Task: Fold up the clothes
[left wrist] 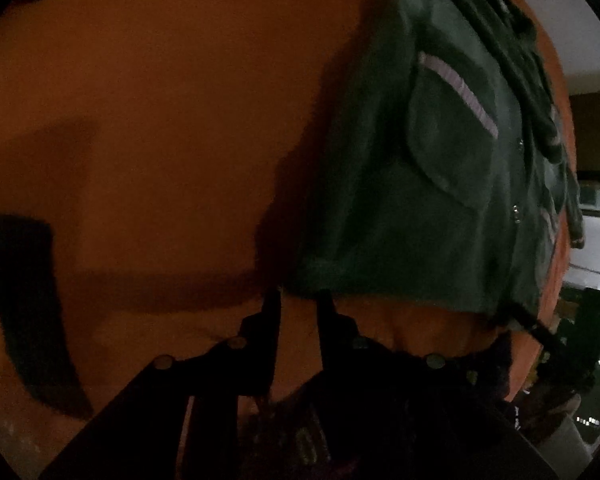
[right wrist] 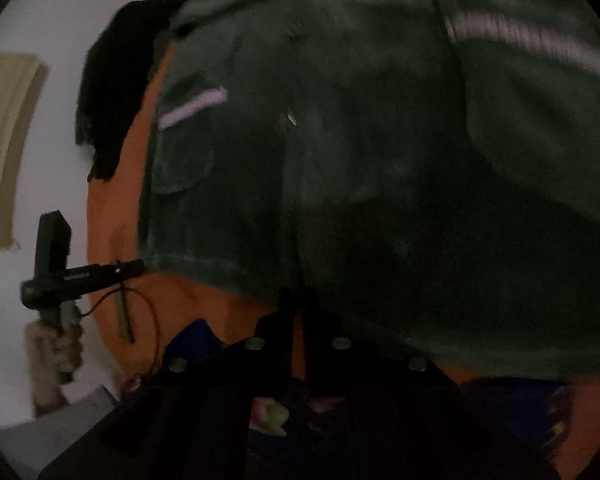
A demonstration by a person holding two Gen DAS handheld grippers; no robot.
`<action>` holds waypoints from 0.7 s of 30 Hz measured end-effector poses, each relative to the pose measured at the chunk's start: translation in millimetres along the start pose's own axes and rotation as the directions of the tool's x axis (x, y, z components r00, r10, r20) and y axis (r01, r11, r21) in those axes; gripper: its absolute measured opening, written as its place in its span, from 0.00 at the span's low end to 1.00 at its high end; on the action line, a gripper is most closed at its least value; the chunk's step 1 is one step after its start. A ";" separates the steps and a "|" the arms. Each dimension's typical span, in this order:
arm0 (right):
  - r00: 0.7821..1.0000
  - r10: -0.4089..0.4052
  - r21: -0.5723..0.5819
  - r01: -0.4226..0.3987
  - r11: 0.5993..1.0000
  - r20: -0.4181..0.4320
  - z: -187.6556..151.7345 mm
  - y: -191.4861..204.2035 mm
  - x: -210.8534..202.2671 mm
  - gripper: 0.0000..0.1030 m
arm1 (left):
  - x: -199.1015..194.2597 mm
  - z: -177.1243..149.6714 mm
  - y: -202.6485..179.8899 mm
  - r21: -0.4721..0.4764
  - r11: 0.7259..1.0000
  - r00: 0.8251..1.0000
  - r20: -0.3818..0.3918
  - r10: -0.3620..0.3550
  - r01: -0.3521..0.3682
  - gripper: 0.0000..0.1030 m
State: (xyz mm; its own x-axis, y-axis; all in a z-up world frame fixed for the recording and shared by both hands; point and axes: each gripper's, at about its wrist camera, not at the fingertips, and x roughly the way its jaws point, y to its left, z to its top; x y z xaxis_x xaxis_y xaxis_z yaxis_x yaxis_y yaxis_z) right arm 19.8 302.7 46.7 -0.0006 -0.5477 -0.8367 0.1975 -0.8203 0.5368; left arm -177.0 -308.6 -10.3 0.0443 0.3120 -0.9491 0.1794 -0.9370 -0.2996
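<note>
**Shirt lying on the orange worktop**

Shirt (left wrist: 420,184) (dark green, dimly lit) is lying spread on my worktop (left wrist: 160,100). My left gripper (left wrist: 299,300) is pinching its hem corner; my right gripper (right wrist: 299,300) is clenching the hem.

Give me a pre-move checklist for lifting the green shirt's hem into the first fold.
1. Right gripper shut on the green shirt hem: ok.
2. Left gripper gripping the hem: cannot tell; its tips meet the hem's corner with a gap between the fingers.
3. Shirt lying front up, pockets showing, on the orange surface: ok.
4. Orange surface beside the shirt free: not ok; a dark strip lies there.
5. Dark garment clear of the shirt's far corner: cannot tell.
</note>
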 end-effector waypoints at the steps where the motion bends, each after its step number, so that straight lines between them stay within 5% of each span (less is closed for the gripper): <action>1: 1.000 0.008 -0.025 -0.008 1.000 0.018 2.7 5.1 -3.2 0.03 | -10.0 -1.9 -1.8 0.006 1.000 1.000 0.014 -0.006 0.006 0.19; 5: 0.997 0.069 -0.099 -0.067 0.993 0.024 13.0 24.6 9.5 0.03 | -46.3 -20.0 -13.2 0.088 0.996 0.998 0.062 -0.022 0.017 0.19; 9: 1.000 0.001 -0.145 -0.005 0.989 -0.030 17.1 31.0 47.8 0.03 | -70.1 20.6 -34.4 0.142 0.985 0.990 0.090 -0.113 0.099 0.29; 11: 0.998 -0.017 -0.140 0.010 0.990 -0.053 17.3 28.8 56.6 0.03 | -91.4 17.1 -36.4 0.148 0.964 0.960 0.145 -0.240 0.219 0.30; 14: 1.000 0.010 -0.151 -0.011 0.988 -0.008 24.2 30.3 15.3 0.03 | -135.7 -12.2 -27.6 0.049 0.929 0.868 0.342 -0.360 0.367 0.32; 15: 1.000 0.020 -0.154 -0.018 0.988 0.013 29.4 29.2 -6.2 0.03 | -148.5 -9.5 -29.0 0.041 0.924 0.855 0.366 -0.368 0.380 0.33; 17: 0.998 -0.007 -0.138 0.015 0.990 0.057 48.5 20.2 -55.6 0.11 | -175.8 3.8 -42.5 0.077 0.934 0.848 0.397 -0.351 0.350 0.42; 19: 0.994 -0.059 -0.099 0.068 0.993 0.093 71.3 4.1 -102.3 0.48 | -186.6 23.6 -71.8 0.119 0.954 0.849 0.437 -0.298 0.274 0.49; 21: 0.986 -0.133 -0.025 0.136 0.990 0.101 96.0 -24.2 -139.4 0.53 | -202.0 44.6 -88.8 0.141 0.971 0.860 0.453 -0.236 0.192 0.56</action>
State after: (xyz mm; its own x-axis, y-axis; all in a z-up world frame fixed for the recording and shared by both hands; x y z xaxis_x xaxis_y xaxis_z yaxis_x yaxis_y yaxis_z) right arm -78.9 383.1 160.7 -0.1261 -0.4475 -0.8854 0.2202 -0.8829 0.4148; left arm -245.8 -295.5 203.6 -0.4497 0.4178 -0.7895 0.0440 -0.8724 -0.4867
